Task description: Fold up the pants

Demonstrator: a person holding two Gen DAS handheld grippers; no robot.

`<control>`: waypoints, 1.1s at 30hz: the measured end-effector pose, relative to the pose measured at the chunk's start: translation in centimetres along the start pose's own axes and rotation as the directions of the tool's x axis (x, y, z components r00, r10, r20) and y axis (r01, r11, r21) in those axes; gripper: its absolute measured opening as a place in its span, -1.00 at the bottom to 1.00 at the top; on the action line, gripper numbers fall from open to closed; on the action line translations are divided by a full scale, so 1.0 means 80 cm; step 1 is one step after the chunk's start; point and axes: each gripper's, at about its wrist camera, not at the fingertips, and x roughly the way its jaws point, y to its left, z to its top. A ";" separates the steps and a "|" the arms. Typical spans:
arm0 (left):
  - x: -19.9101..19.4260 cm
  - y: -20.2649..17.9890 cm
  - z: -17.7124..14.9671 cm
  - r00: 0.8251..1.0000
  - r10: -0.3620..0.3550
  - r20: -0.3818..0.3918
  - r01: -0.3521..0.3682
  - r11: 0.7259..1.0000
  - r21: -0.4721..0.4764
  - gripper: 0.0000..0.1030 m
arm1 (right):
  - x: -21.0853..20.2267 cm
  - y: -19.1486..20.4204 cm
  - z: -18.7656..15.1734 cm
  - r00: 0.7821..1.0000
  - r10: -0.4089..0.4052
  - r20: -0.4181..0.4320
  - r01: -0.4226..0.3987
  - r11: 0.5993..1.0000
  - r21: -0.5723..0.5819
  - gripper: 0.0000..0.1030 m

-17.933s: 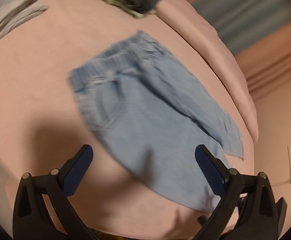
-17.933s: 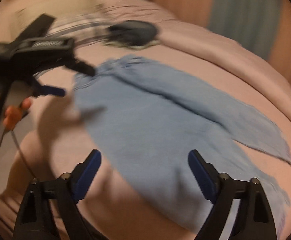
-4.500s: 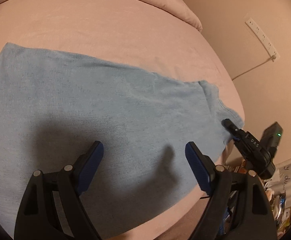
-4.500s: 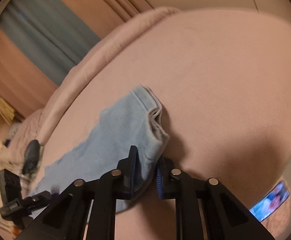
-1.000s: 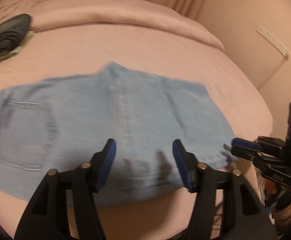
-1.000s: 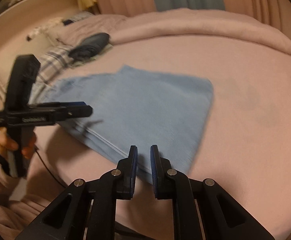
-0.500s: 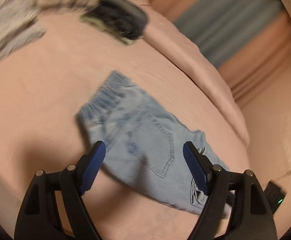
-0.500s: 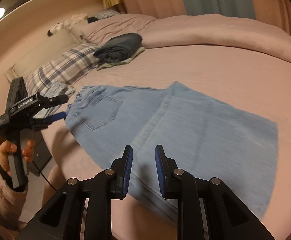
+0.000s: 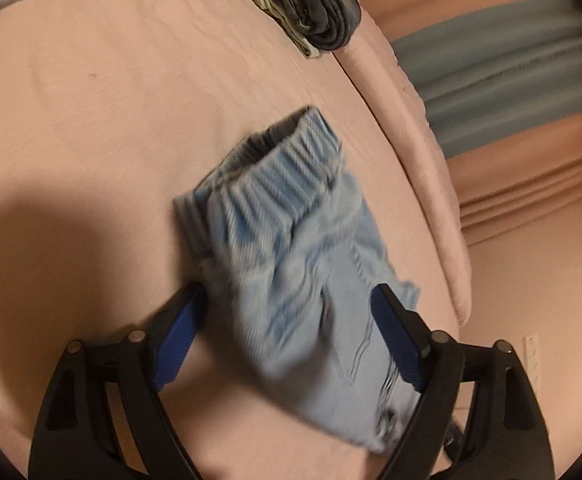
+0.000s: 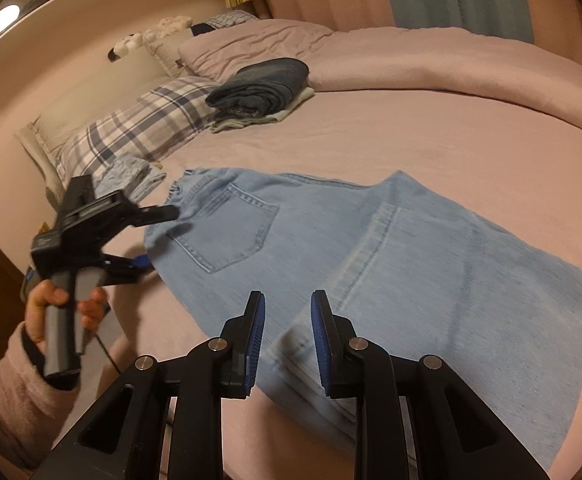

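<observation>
Right claw [image 10: 287, 340] nearest, jaws a narrow gap apart, nothing gripped, poised over the near edge of the pants [image 10: 391, 264]. Pants lie folded on the pink bed [image 10: 411, 136], back pocket up, waistband toward the pillows. Left claw [image 9: 291, 336] wide and opening; the waistband end sits between its jaws, pads not pressing it. Farther back: plaid pillow [image 10: 139, 132], then a folded dark clothes stack [image 10: 259, 88].
</observation>
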 end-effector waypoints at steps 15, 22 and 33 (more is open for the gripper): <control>0.010 -0.002 0.009 0.999 0.028 0.030 -0.026 0.999 -0.046 -0.26 | 0.086 0.014 0.046 0.992 0.083 -0.094 -0.076 0.994 0.078 -0.54; -0.002 -0.031 0.000 0.993 0.089 0.081 -0.096 0.991 0.093 -0.28 | 0.137 0.033 0.030 0.980 0.020 -0.199 -0.016 1.000 0.022 -0.55; -0.024 -0.078 -0.019 0.981 0.067 0.181 -0.118 0.951 0.287 -0.33 | 0.112 -0.024 0.077 0.995 -0.009 -0.104 0.032 0.975 0.222 -0.54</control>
